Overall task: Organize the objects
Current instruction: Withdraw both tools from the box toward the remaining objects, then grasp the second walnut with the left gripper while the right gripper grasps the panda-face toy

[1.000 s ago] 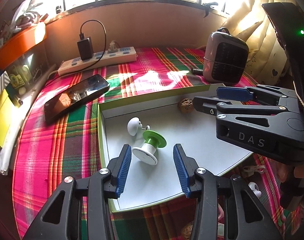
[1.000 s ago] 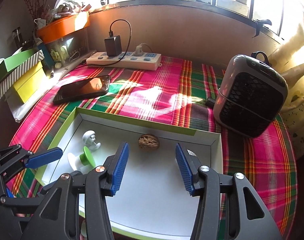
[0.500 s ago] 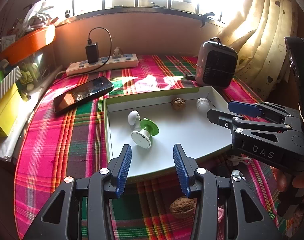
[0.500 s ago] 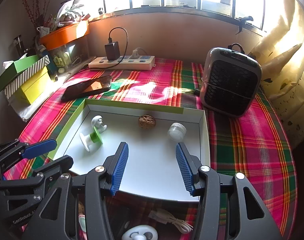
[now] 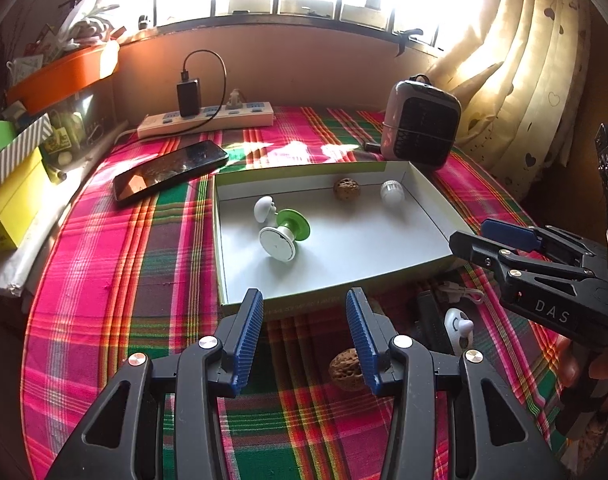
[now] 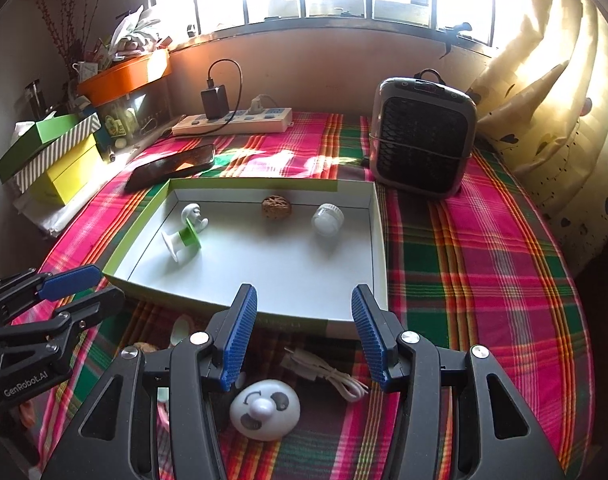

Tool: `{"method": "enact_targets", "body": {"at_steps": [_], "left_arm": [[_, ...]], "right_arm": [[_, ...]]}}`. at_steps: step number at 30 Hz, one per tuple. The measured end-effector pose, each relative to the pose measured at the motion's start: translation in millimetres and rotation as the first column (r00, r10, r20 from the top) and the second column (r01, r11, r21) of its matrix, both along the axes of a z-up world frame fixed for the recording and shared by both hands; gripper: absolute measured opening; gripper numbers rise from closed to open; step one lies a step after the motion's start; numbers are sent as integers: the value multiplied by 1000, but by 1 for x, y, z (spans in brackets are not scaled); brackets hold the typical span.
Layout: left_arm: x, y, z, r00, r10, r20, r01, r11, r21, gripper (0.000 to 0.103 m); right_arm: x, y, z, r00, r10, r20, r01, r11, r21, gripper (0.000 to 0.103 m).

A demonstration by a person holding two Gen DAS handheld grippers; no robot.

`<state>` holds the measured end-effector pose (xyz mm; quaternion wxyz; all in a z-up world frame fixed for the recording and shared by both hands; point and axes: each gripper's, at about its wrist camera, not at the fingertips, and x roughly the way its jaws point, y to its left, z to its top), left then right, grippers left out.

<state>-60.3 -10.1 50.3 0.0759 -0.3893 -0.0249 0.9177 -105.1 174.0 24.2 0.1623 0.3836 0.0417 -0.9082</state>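
Now both claws hang empty over loose pieces short of the tray.
Left gripper [image 5: 300, 338] and right gripper [image 6: 304, 336] gape; walnut [image 5: 345, 364] beside the left's right pad, hard, light, rolls. White face toy [image 6: 264, 408] beneath the right: probably slick plastic, pinch across its sides; tray [image 6: 377, 240] ahead.

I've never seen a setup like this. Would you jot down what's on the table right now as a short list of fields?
surface: plaid cloth
box: open, white inside, green rim
in box: walnut, white cap, green-and-white spool, small white figure
outside box, near side: second walnut, white face toy, white cable
behind box: phone, power strip, heater
left gripper: jaws open, empty
right gripper: jaws open, empty
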Motion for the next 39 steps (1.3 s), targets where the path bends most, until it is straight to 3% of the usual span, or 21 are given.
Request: {"method": "enact_targets", "body": {"at_steps": [18, 39], "left_arm": [[15, -4, -23, 997, -30, 68, 27, 999, 40, 42], [13, 8, -33, 990, -89, 112, 80, 993, 86, 45]], "right_arm": [[37, 24, -26, 999, -30, 40, 30, 1000, 8, 51], [47, 7, -41, 995, 69, 74, -68, 998, -16, 54]]}}
